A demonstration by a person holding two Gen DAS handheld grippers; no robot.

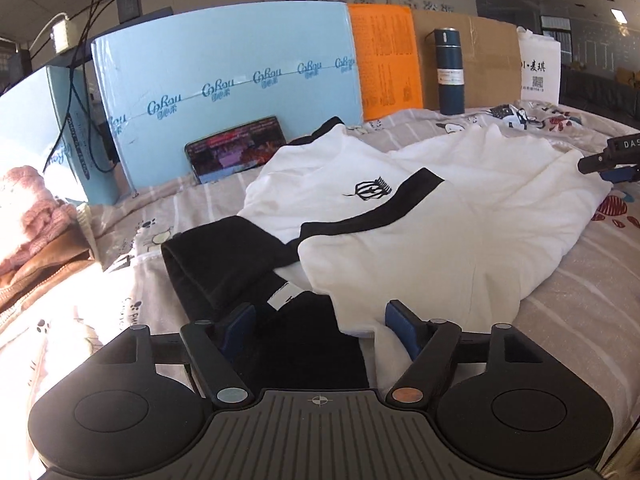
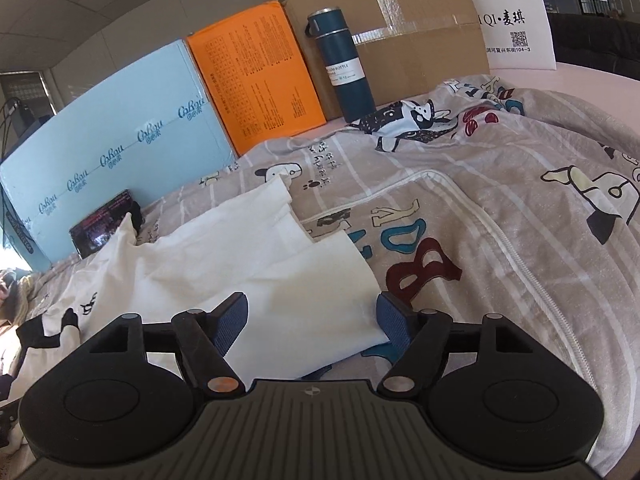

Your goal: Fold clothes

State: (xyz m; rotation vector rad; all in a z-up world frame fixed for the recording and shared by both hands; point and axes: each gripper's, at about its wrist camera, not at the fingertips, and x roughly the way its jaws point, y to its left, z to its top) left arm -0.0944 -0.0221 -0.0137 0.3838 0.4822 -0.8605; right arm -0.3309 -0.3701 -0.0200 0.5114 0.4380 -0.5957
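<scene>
Clothes here are one white T-shirt (image 1: 400,216) with black trim and a small black emblem, lying rumpled and partly folded on the cartoon-print bedspread (image 2: 500,208); the left gripper (image 1: 320,316) tilts down over its black collar end, jaws wide, cloth between them but ungripped; the right gripper (image 2: 312,316) tilts down likewise, jaws wide astride a white corner, pads not pressing it.

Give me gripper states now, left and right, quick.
Left gripper: open, jaws apart over the white and black shirt, gripping nothing.
Right gripper: open, shirt's white edge lying between the jaws, not pinched.
</scene>
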